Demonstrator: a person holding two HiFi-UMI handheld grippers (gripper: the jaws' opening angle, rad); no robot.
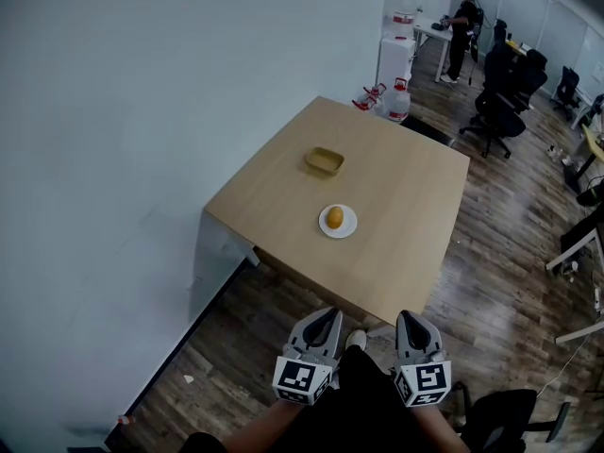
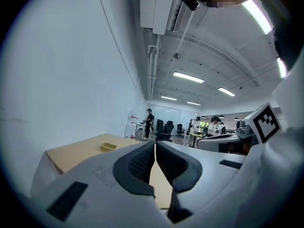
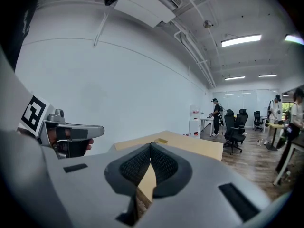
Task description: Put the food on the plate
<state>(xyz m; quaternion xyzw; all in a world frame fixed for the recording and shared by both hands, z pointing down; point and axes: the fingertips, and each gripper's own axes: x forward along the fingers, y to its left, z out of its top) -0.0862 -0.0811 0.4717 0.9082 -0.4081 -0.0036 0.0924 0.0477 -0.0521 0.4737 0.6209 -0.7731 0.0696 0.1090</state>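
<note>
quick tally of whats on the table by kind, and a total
white plate: 1
orange-yellow food item, lying on the plate: 1
yellow tray: 1
total: 3

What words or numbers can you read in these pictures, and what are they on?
No words or numbers can be read anywhere.
Left marker cube: only a black-and-white square pattern, no letters.
Right marker cube: the same kind of pattern, no letters.
Water jug on the floor: red marks, too small to read.
</note>
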